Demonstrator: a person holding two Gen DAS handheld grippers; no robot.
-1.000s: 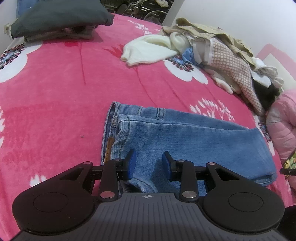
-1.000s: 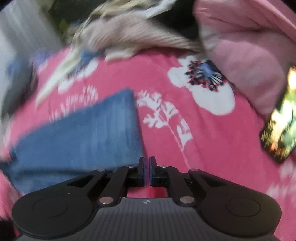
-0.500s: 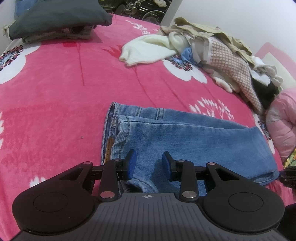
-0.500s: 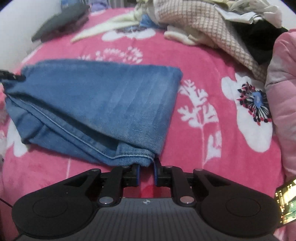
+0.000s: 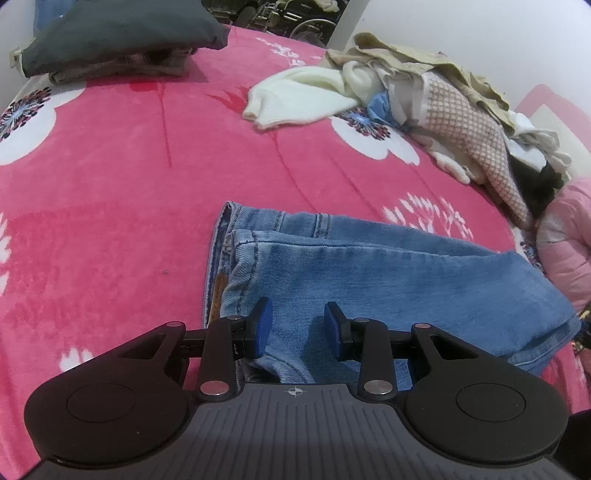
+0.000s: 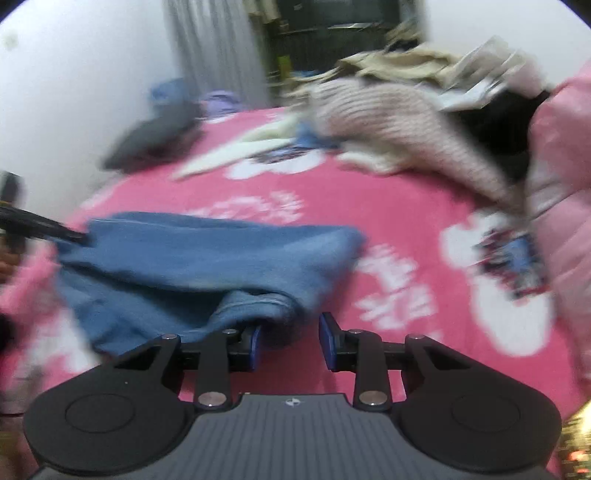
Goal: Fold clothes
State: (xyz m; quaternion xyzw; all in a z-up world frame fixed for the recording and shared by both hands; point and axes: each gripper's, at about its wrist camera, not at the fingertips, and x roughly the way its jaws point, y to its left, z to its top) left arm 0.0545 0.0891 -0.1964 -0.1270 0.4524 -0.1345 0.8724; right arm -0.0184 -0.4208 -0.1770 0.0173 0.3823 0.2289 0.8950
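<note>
Bed covered by a pink fleece blanket [image 5: 110, 192] with white flower print; an unsorted heap of knitwear and light garments [image 5: 443, 99] is piled at the far right, a folded dark stack [image 5: 122, 33] at the far left corner. The folded blue denim jeans [image 5: 388, 273] are laid flat near the front edge, long axis running left to right across both views. The waistband end is under the left gripper [image 5: 297, 330], the fold end just ahead of the right gripper [image 6: 290, 341]. Left jaws are parted over the denim, nothing clamped, gripper pitched down at the cloth. Right jaws have just been opening; the denim corner is touching the left pad only, not pinched. Right view is blurred. Each hand is nearest its own end.
</note>
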